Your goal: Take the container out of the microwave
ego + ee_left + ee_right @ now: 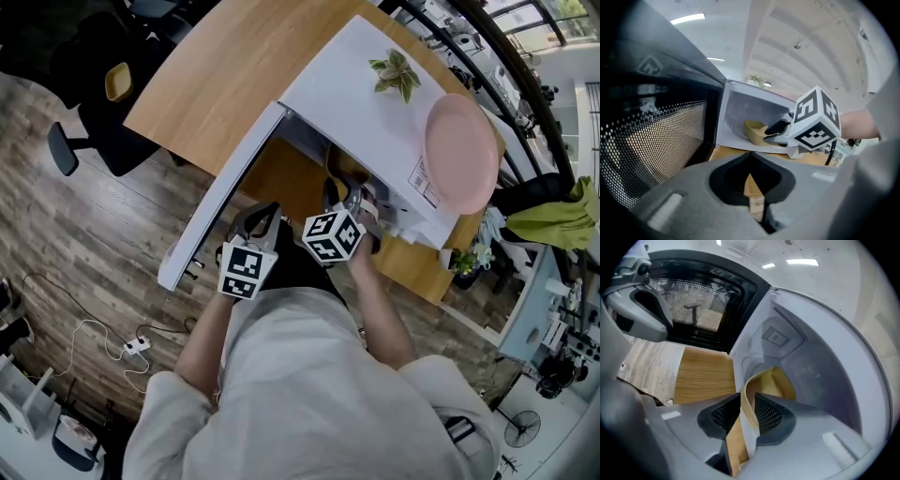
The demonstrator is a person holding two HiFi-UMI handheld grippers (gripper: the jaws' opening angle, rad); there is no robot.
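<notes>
Right gripper view — right tongs [747, 395], mesh-padded, released astride tan container [782, 380] rim; left tongs [750, 157] clenched, empty.

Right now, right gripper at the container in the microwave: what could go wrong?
1. The right gripper straddles the tan container's thin rim with jaws apart; pulling before they close would probably leave it behind.
2. A grip on one rim edge may let the container tilt and catch on the microwave cavity's front lip.
3. The open door hangs close beside the left gripper; a wide swing out could knock it.
</notes>
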